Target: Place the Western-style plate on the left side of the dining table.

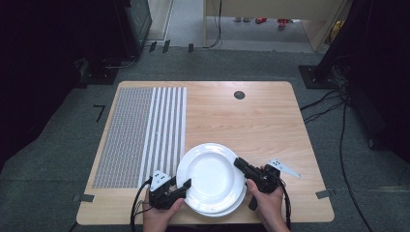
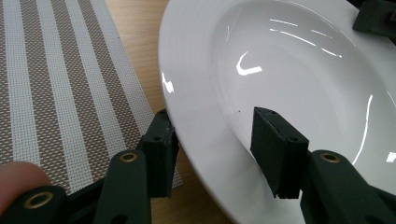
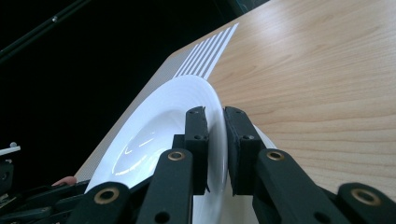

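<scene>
1. The top plate [image 1: 210, 175] is glossy white glazed ware, round, with a broad flat rim and a shallow sunken well. It sits near the front edge of the worktop [image 1: 251, 121], right of the placemat.
2. A second white plate [image 1: 231, 207] lies under it; its rim peeks out as a thin crescent at the front right. In the high view the top plate looks shifted or tilted relative to the lower one.
3. The left gripper [image 1: 185, 185] meets the top plate at its left rim. In the left gripper view its matte black ribbed pads straddle the rim, one jaw below the outer edge and the other over the well. The jaws are partly spread with the rim between them; whether the pads press on the china I cannot tell.
4. The right gripper [image 3: 215, 148] pinches the top plate's right rim. In the right gripper view both flat black pads bear on the thin white edge from either side.
5. Each gripper's arms are black plastic with brass-coloured rivets at the joints. A cable trails from each towards the person's hands [image 1: 267, 203].
6. The placemat [image 1: 140, 135] is a rectangular woven mesh, fine brown-and-white weave on its left part and bold white stripes on its right. It lies flat on the worktop's left side, its striped edge just beside the top plate.
7. The worktop is pale wood-grain laminate with rounded corners and a dark round grommet [image 1: 239, 94] near the far edge.
</scene>
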### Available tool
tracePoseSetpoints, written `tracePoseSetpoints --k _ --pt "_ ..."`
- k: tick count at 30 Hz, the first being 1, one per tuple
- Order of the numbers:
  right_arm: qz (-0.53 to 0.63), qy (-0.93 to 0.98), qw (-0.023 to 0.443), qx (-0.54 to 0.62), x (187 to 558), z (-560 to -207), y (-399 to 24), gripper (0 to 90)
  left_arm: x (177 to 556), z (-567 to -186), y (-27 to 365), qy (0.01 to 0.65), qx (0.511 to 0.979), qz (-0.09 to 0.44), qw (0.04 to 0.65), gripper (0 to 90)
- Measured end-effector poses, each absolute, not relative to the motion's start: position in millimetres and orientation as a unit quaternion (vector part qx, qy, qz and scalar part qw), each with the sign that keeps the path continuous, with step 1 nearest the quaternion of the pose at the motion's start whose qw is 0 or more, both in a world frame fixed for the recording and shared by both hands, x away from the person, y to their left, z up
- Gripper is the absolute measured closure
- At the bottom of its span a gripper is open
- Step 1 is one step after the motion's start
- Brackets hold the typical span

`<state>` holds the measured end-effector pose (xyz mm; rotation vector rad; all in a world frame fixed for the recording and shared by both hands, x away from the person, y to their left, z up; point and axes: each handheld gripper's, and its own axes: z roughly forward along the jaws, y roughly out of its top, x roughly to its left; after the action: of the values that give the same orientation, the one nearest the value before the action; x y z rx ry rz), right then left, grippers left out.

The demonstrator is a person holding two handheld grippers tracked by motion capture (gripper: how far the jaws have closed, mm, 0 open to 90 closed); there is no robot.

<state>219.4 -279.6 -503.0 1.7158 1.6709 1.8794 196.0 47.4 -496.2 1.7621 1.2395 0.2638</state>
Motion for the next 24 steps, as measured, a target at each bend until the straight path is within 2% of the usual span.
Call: tracePoseSetpoints --k 13,24 --pt "0.618 0.54 0.029 0.571 219.7 -504.5 -276.5 81.3 196.6 -492.1 58.4 0.52 0.686 0.104 0.499 63.4" --pt "0.633 0.531 0.029 0.563 220.2 -492.5 -269.5 81.2 206.5 -482.4 70.9 0.525 0.66 0.089 0.53 68.7"
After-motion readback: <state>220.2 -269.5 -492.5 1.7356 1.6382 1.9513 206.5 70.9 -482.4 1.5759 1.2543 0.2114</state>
